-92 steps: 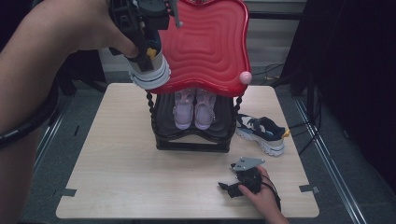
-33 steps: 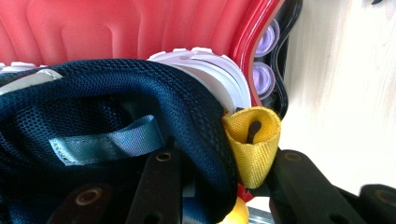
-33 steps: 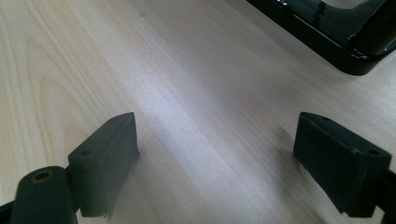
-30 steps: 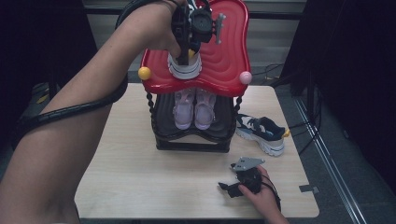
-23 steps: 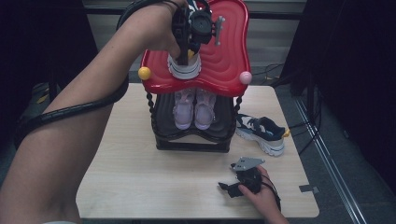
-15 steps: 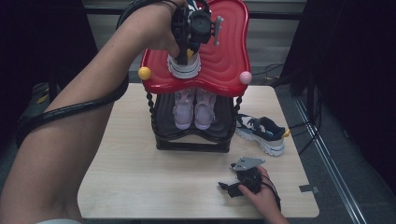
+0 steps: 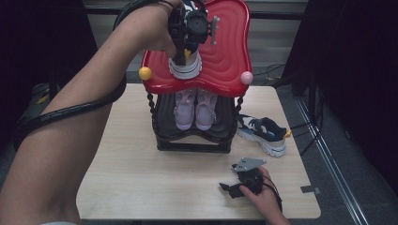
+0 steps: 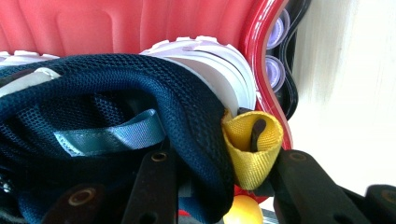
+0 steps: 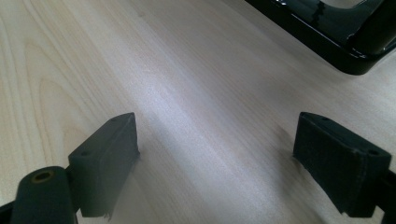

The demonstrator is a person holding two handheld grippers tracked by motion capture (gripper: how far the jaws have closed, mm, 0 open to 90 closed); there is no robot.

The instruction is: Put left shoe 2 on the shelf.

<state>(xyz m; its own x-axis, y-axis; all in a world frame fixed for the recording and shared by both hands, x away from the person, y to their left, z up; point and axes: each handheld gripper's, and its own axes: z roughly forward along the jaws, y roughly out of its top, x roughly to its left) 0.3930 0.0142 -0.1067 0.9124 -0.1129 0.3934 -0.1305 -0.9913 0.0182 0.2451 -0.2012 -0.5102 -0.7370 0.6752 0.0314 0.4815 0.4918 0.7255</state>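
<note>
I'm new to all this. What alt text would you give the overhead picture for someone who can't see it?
A person's left gripper holds a navy, white-soled sneaker on the red top shelf of a small shoe rack. A pink pair sits on the black shelf below, a matching navy sneaker lies on the wooden table, and the right gripper rests near its front edge.

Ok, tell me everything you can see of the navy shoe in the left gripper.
The navy shoe is dark mesh with a thick white ridged sole, a yellow fabric heel loop and a pale blue inner strap. The left gripper is shut on its heel collar. Its sole lies on the red top shelf near the front edge.
</note>
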